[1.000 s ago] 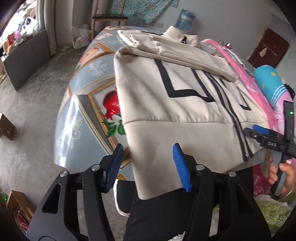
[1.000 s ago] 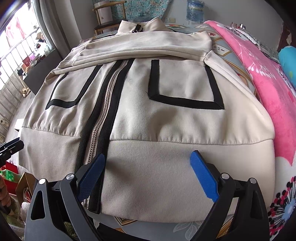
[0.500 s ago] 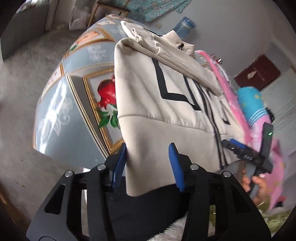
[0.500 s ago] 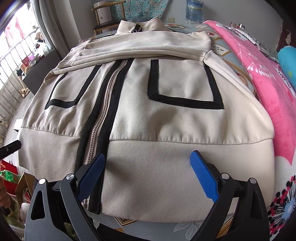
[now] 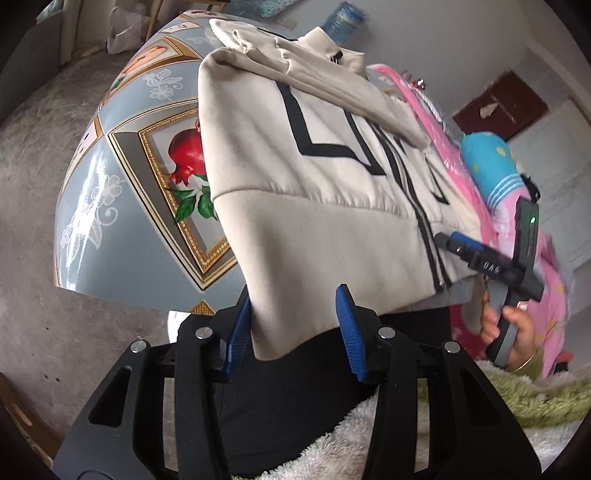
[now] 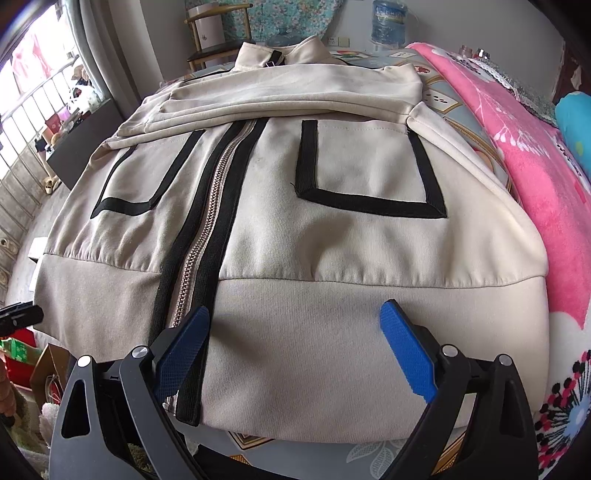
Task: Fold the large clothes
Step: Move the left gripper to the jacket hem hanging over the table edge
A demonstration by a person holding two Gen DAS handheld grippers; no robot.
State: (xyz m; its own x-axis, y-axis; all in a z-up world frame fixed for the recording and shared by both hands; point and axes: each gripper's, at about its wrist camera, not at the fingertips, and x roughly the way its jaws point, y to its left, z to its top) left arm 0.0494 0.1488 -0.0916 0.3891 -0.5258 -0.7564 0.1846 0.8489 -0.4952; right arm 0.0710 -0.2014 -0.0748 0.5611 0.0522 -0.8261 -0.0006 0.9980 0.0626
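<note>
The beige jacket (image 6: 295, 221) lay front-up on the worktop (image 5: 122, 206), sleeves folded across; the left gripper (image 5: 291, 332) had its jaws apart astride the hem corner; the right gripper (image 6: 295, 350) hovered wide open over the hem; gripping both corners seemingly came next.

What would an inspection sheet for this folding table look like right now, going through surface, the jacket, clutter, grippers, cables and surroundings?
Surface: table under a glossy blue floral cloth with a pomegranate print.
Job's things: beige zip jacket lying face up, sleeves folded across the chest, hem hanging over the near edge.
Clutter: pink blanket along one side; blue pillow beyond it.
Grippers: left gripper jaws apart around the hem corner, pads not pinching; right gripper open over the hem.
Cables: nothing seen.
Surroundings: water bottle, wooden chair, concrete floor.
</note>
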